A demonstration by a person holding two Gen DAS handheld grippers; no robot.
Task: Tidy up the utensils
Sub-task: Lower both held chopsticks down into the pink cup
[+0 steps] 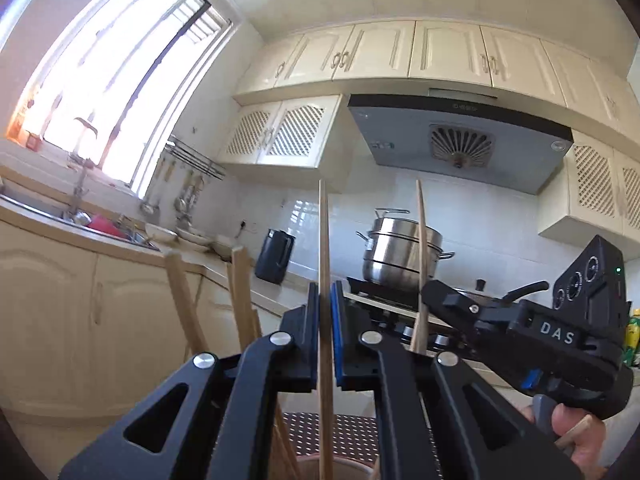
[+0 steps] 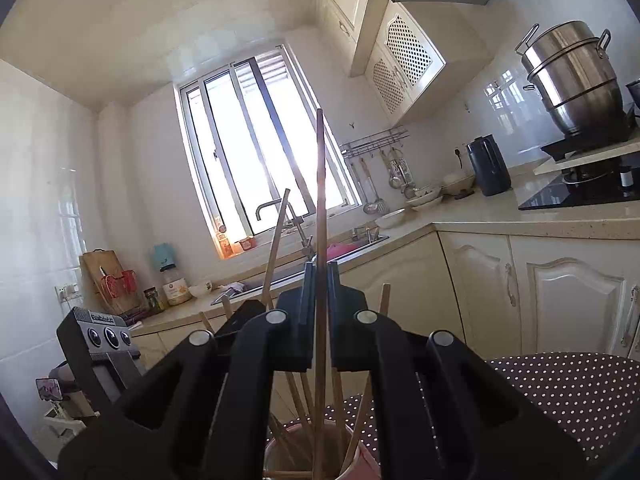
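Two chopsticks are held upright, one pinched in the closed jaws of the left gripper (image 1: 326,308), one in the right gripper (image 2: 319,292), so each can drop straight into the pink cup (image 2: 360,460). That cup stands directly below on the dotted tabletop (image 2: 560,392), already holding several chopsticks (image 2: 296,404).

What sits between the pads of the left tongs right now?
One wooden chopstick, standing upright, clamped between the pads of the left tongs; its lower end drops toward the cup. The left wrist view shows it.
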